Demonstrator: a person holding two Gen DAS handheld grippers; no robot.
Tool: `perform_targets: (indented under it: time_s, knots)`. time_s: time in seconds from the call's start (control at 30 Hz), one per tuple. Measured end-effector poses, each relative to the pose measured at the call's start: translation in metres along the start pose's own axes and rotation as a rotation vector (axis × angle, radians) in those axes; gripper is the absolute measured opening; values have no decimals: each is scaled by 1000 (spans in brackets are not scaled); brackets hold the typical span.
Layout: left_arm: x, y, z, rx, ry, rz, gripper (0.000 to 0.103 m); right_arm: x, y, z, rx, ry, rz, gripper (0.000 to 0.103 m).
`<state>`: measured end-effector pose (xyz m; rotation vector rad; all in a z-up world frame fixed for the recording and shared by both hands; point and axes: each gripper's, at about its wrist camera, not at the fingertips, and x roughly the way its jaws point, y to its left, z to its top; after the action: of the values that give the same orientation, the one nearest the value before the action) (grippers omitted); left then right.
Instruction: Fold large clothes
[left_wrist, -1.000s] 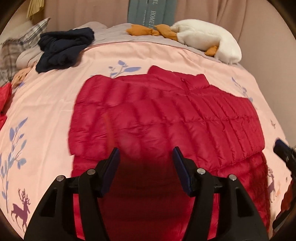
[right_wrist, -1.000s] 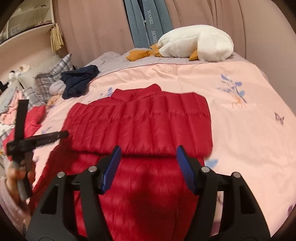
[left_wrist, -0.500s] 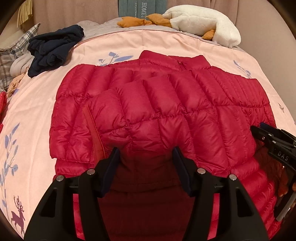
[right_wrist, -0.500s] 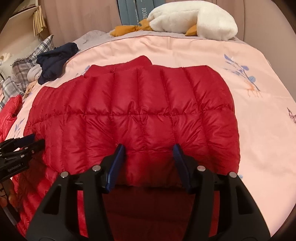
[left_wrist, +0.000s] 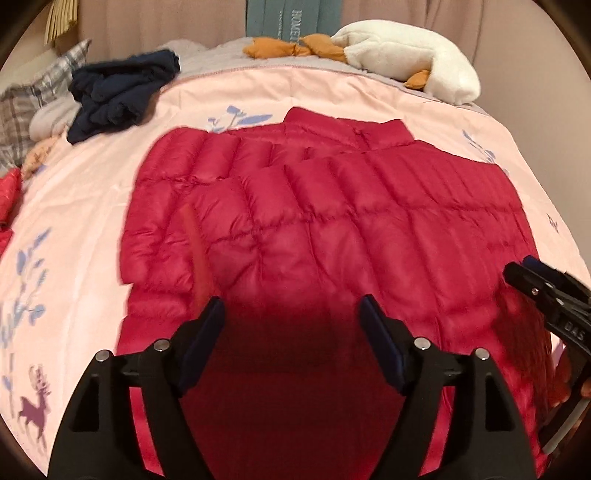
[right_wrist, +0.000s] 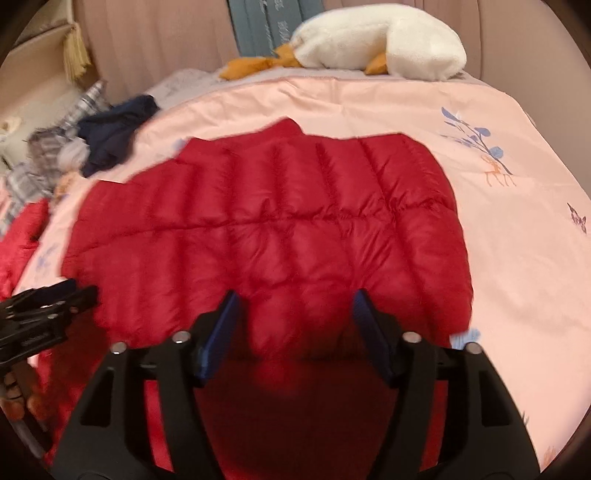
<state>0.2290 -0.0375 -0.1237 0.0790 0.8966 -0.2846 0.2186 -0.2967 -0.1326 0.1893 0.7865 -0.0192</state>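
On the left gripper (left_wrist: 291, 317), the blue-padded fingers (left_wrist: 207, 332) stand wide apart with nothing between them, poised just over the near part of a red puffer jacket (left_wrist: 332, 229). The right gripper (right_wrist: 293, 314) is the same: fingers (right_wrist: 221, 325) spread, empty, hovering above the jacket's folded edge.

The jacket lies flat in the middle of a pink bed (left_wrist: 92, 206), collar pointing away. A second ago the near half was spread toward the camera; it now lies doubled over the top half, and both grippers have let go and eased back. A strip of lighter red lining shows at the left of the fold. By the look of it, the first fold is made, and a further fold, or some smoothing, probably comes next.

Farther off sit a crumpled navy garment (left_wrist: 118, 96) to the left and a white plush goose (left_wrist: 413, 55) at the far edge.
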Motion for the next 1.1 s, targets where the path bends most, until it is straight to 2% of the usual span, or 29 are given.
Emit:
perform_targets:
  time_s: [0.03,0.1,0.23,0.37,0.43,0.53,0.7,0.83,0.93,1.0,1.1]
  knots:
    - [-7,-1,-5,8,-4,0,78,-9,3,-4,-16,-7,-2,70]
    - [-23,-3,-17,23,-12,-5,86,-31,8,-18,-36,-12,7,70]
    - [-50,-6,-54,68,-18,-2,86,-59,15,-47,-45,16,66,71]
    - [-55,-6,-89,97,30,23,86,-80,25,-81,-63,66,98,71]
    - [-54,-3,-108,94,60,25,86,-87,29,-97,-75,83,89,71]
    - [-61,4,-129,64,60,14,88,-96,35,-125,-114,114,45,71]
    - [-81,12,-153,33,43,8,90,-124,39,-167,-169,90,7,71]
    - [-105,29,-174,-37,46,-33,91,-144,33,-186,-165,99,22,71]
    - [-129,52,-189,-128,25,-58,91,-167,28,-198,-175,78,35,73]
    - [-140,69,-195,-193,14,-46,91,-186,20,-202,-150,49,59,79]
    - [-146,101,-202,-322,11,-95,91,-203,-4,-200,-46,23,100,79]
